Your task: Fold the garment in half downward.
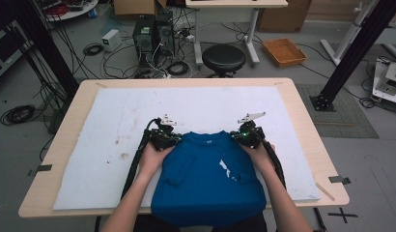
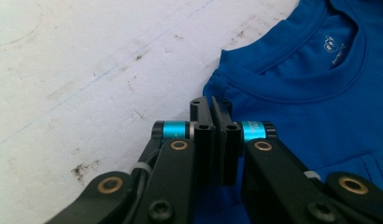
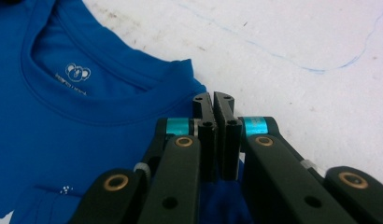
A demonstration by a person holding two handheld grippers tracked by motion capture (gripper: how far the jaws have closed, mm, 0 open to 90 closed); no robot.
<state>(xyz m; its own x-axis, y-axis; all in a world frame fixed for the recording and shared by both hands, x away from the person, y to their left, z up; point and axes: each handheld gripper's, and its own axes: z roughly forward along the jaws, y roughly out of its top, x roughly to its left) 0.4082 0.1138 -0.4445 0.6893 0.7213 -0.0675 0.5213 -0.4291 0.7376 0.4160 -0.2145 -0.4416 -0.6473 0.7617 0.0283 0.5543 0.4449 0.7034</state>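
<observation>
The blue T-shirt (image 1: 208, 179) lies on the near middle of the worktop (image 1: 302, 111), collar away from the person, sleeves folded in, its hem hanging over the near edge. The left tongs (image 1: 168, 137) sit at the shirt's left shoulder, the right tongs (image 1: 244, 136) at the right shoulder. In the left and right gripper views the jaws of each stand pressed together at the shoulder seam; whether cloth is pinched between them cannot be told.

Judged step: taking hold of both shoulders during a fold. The next move calls for a confirmed pinch on each side, then an even lift so the fabric stays square.

The white mat (image 1: 119, 121) is stained and scuffed. Beyond stand a black stool (image 1: 223, 58), computer towers (image 1: 152, 34), loose cables and an orange tray (image 1: 284, 51).
</observation>
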